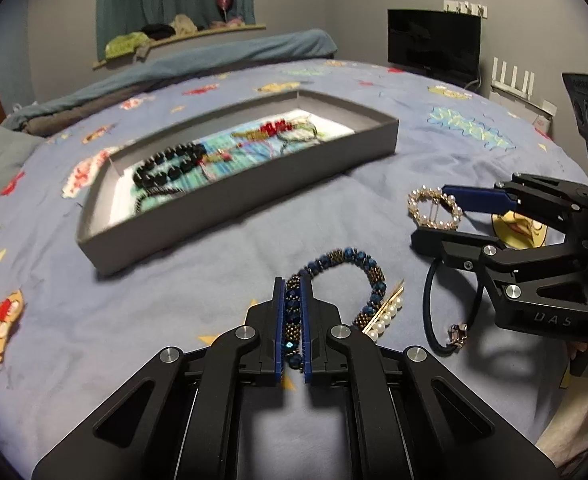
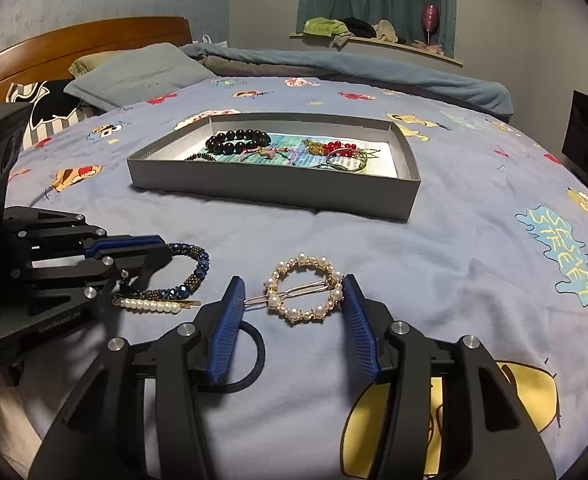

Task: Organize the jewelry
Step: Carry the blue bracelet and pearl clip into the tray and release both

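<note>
My left gripper (image 1: 292,286) is shut on a blue and bronze beaded bracelet (image 1: 357,264) that lies on the bedsheet; it also shows in the right wrist view (image 2: 198,268). My right gripper (image 2: 294,284) is open, its fingers on either side of a round pearl hair clip (image 2: 303,294), also seen in the left wrist view (image 1: 433,209). A straight pearl hair pin (image 2: 150,305) and a black hair tie (image 1: 433,312) lie beside them. A grey tray (image 2: 278,192) further back holds black beads, red beads and cords.
The bed has a blue cartoon-print sheet (image 2: 473,240), with pillows (image 2: 134,72) and a rolled blanket (image 2: 353,68) at the far side. A wooden headboard (image 2: 74,40) stands at the back left. A black monitor (image 1: 433,44) stands beyond the bed.
</note>
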### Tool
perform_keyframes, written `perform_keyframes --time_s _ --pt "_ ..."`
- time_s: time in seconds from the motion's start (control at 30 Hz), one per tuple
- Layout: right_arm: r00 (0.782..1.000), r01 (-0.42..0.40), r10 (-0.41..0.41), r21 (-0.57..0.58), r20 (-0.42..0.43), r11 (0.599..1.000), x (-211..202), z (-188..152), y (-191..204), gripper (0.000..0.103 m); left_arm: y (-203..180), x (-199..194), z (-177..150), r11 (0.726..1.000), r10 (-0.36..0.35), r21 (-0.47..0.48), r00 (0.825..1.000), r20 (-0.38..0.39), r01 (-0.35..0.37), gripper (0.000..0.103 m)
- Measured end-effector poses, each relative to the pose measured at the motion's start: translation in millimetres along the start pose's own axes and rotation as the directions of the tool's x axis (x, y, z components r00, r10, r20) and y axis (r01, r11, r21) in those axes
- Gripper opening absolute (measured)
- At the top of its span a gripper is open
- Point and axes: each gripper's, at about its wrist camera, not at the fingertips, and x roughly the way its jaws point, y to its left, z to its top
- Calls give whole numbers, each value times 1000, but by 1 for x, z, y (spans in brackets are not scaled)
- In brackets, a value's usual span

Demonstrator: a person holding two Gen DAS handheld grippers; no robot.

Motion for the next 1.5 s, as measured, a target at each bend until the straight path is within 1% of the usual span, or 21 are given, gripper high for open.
perform_keyframes --time_s 0.07,0.17,0.3,0.47,0.53,0.63,0.73,0.83,0.87,0.9,0.97,1.0,1.1,1.23,1.4,1.5 --pt "1000 -3 3 9 16 1000 -4 2 -2 50 4 -8 3 1000 5 -11 1000 29 -5 8" --pt "999 -7 6 32 48 999 -13 8 -8 50 17 -22 10 999 0 -54 997 75 4 8" --pt "996 20 -22 25 88 999 -19 25 -13 50 37 -36 25 996 30 -84 992 124 -19 8" --pt "987 48 -50 21 151 999 -21 62 -20 50 59 -46 47 992 62 -121 983 173 -41 8" --pt "982 60 -63 22 178 998 -19 78 -21 50 69 -47 60 988 66 -150 977 203 -36 8" --pt "974 90 -94 31 206 996 -9 102 -24 50 75 -42 76 985 69 -169 972 225 -31 8" --pt "973 103 -113 60 199 993 10 114 -29 50 75 -30 90 983 52 -182 971 235 -9 8" --pt "979 94 -110 100 174 991 28 111 -37 50 71 -16 98 984 28 -177 971 236 14 8" --pt "981 91 -106 97 163 991 35 108 -39 50 70 -12 99 984 18 -174 972 236 24 8" --pt "982 96 -109 90 152 991 39 106 -39 50 68 -5 101 983 -10 -175 971 237 53 8" --pt "987 96 -106 85 124 992 49 102 -42 50 67 6 100 980 -47 -178 972 230 89 8" --pt "989 85 -95 91 112 992 53 101 -45 50 66 15 99 979 -53 -180 975 215 93 8" --pt "993 72 -81 98 90 993 60 100 -49 50 69 40 93 977 -55 -195 986 156 85 8" --pt "997 45 -50 92 52 995 71 100 -50 50 87 58 83 966 -54 -249 995 88 74 8" --pt "1000 28 -28 58 -3 998 82 98 -45 50 104 68 72 955 -45 -293 999 20 49 8" --pt "999 30 -28 52 -33 998 88 95 -43 50 107 73 69 949 -53 -310 999 -1 50 8"
